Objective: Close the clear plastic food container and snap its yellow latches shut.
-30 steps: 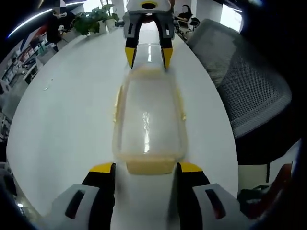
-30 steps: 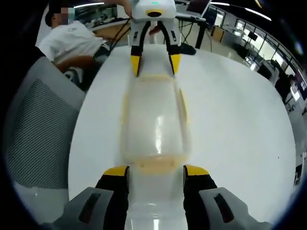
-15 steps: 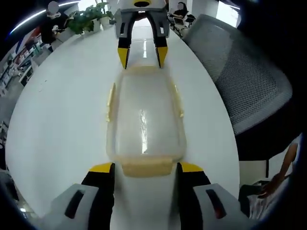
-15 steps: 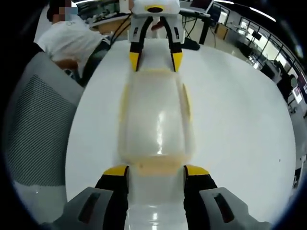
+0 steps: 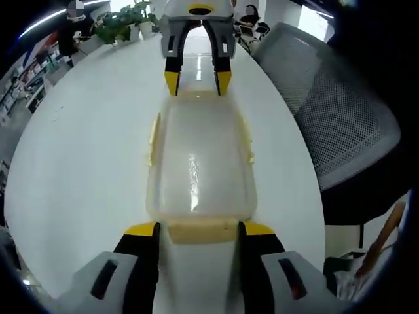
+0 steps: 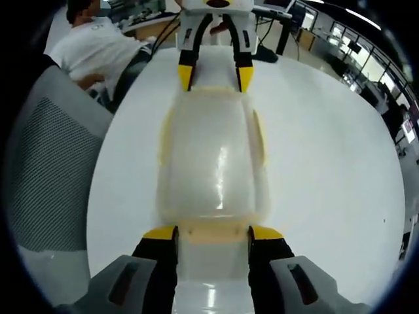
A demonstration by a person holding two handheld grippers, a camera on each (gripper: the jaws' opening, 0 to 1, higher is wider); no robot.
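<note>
Two grippers faced each other across the container (image 5: 200,160), which lay lidded on the white table (image 5: 85,150). The left gripper (image 5: 198,229) stood spread around the near end latch (image 5: 200,230). The right gripper (image 6: 211,233) stood spread likewise at the opposite end, gripping nothing.

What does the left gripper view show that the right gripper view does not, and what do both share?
Left gripper view: a potted plant stands past the far table edge, and the grey mesh chair is on the picture's right.

Right gripper view: a seated person in a white shirt, and the mesh chair on the picture's left.

Both: the clear container with yellow latches lies on the white table, lid on, between the left hand-held gripper and the right hand-held gripper.
</note>
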